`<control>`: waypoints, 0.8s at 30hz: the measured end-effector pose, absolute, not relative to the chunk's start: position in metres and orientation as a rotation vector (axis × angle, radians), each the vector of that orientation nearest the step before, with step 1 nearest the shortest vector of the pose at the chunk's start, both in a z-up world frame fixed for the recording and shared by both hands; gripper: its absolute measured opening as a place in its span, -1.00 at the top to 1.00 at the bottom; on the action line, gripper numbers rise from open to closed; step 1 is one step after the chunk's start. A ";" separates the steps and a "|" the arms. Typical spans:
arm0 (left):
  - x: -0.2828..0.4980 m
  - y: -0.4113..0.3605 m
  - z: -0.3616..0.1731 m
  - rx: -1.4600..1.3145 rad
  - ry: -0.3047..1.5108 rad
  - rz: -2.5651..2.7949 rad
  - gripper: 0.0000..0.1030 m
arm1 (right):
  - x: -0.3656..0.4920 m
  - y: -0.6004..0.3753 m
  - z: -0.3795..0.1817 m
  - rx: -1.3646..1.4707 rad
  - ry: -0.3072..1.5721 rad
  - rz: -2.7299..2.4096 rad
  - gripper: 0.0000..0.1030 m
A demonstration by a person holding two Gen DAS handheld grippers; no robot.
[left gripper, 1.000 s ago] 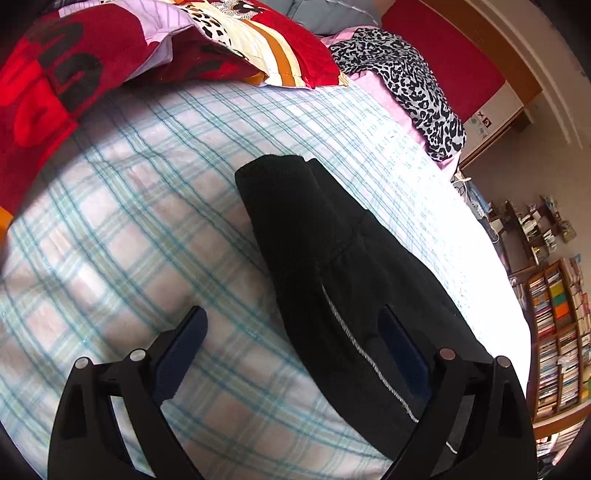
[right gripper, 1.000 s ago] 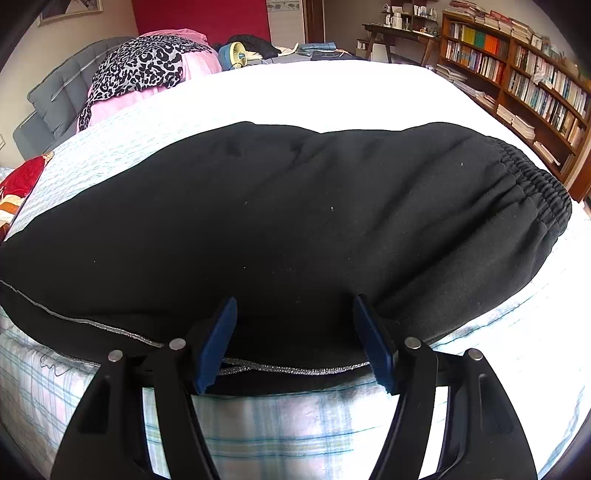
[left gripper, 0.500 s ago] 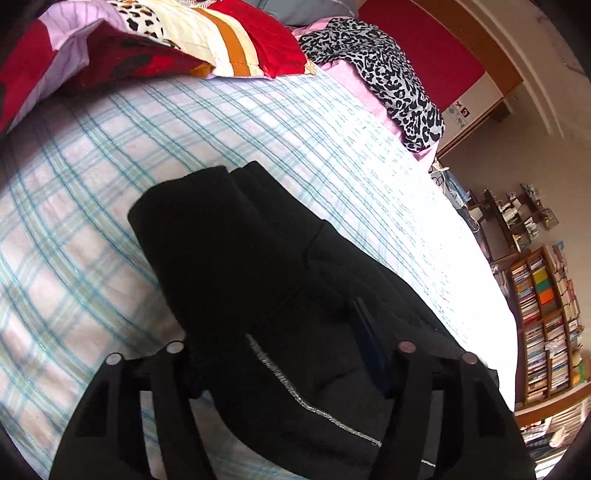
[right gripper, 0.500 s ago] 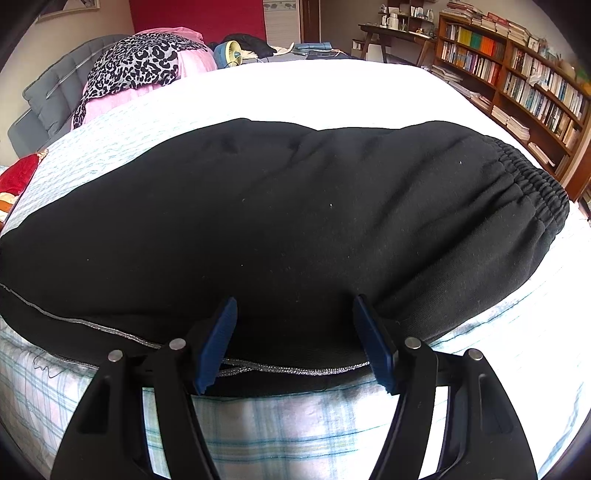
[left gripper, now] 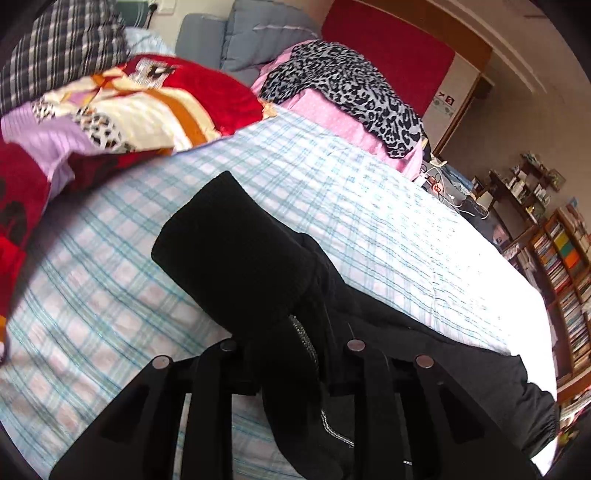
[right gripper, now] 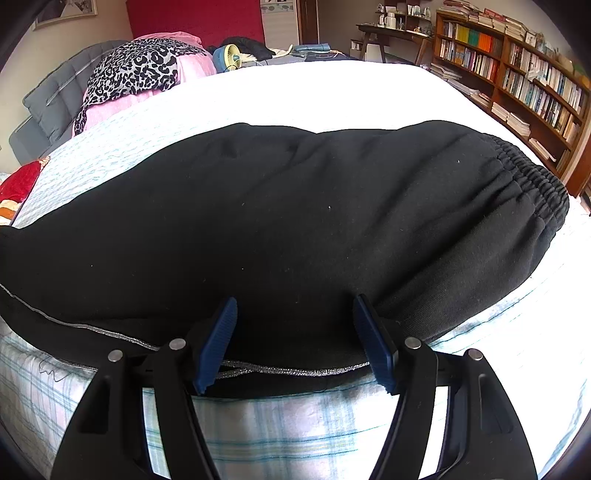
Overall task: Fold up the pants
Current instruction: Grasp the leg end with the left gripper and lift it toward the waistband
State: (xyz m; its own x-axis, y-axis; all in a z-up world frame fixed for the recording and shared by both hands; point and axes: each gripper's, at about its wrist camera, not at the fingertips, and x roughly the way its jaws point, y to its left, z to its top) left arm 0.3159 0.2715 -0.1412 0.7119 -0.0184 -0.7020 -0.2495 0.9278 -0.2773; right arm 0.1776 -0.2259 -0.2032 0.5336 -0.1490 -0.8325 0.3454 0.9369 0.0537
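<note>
Black sweatpants (right gripper: 295, 206) with a silver side stripe (right gripper: 288, 369) lie across the checked bed sheet (right gripper: 295, 424), the elastic waistband (right gripper: 532, 184) at the right. My right gripper (right gripper: 295, 332) stands open at the pants' near edge, its blue pads (right gripper: 218, 343) resting on the cloth with the edge between them. In the left wrist view, the leg end of the pants (left gripper: 236, 258) hangs raised above the sheet (left gripper: 369, 206). My left gripper (left gripper: 291, 343) is closing on that leg, and bunched black fabric fills the gap and hides its pads.
A red patterned quilt (left gripper: 140, 103) and a leopard-print cloth (left gripper: 351, 85) on pink bedding lie at the head of the bed. Grey cushions (left gripper: 251, 44) stand behind them. Bookshelves (right gripper: 517, 74) and a desk (right gripper: 391, 33) line the room past the bed's far side.
My left gripper moved over the pant leg, closed around it and lifted the cuff end off the sheet. The right gripper and the waistband part have not moved.
</note>
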 end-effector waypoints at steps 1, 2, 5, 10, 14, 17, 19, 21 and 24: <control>0.315 0.262 -0.133 -0.327 0.756 0.127 0.59 | 0.177 -0.226 -0.203 0.224 0.964 -0.296 -0.30; 0.313 0.250 -0.126 -0.280 0.737 0.120 0.59 | 0.177 -0.226 -0.203 0.226 0.962 -0.294 -0.30; 0.310 0.216 -0.106 -0.171 0.693 0.088 0.59 | 0.177 -0.227 -0.203 0.232 0.958 -0.289 -0.30; 0.301 0.155 -0.088 -0.020 0.646 0.014 0.59 | 0.176 -0.228 -0.203 0.242 0.951 -0.277 -0.30; 0.292 0.103 -0.088 0.100 0.619 -0.036 0.59 | 0.175 -0.229 -0.202 0.248 0.944 -0.267 -0.30; 0.291 0.069 -0.098 0.166 0.624 -0.062 0.59 | 0.173 -0.229 -0.202 0.254 0.941 -0.261 -0.30; 0.291 0.048 -0.108 0.195 0.635 -0.075 0.59 | 0.172 -0.229 -0.201 0.257 0.938 -0.257 -0.30; 0.291 0.028 -0.120 0.247 0.636 -0.077 0.59 | 0.172 -0.229 -0.201 0.263 0.936 -0.253 -0.30; 0.287 -0.004 -0.141 0.347 0.628 -0.089 0.59 | 0.171 -0.230 -0.201 0.274 0.934 -0.249 -0.30</control>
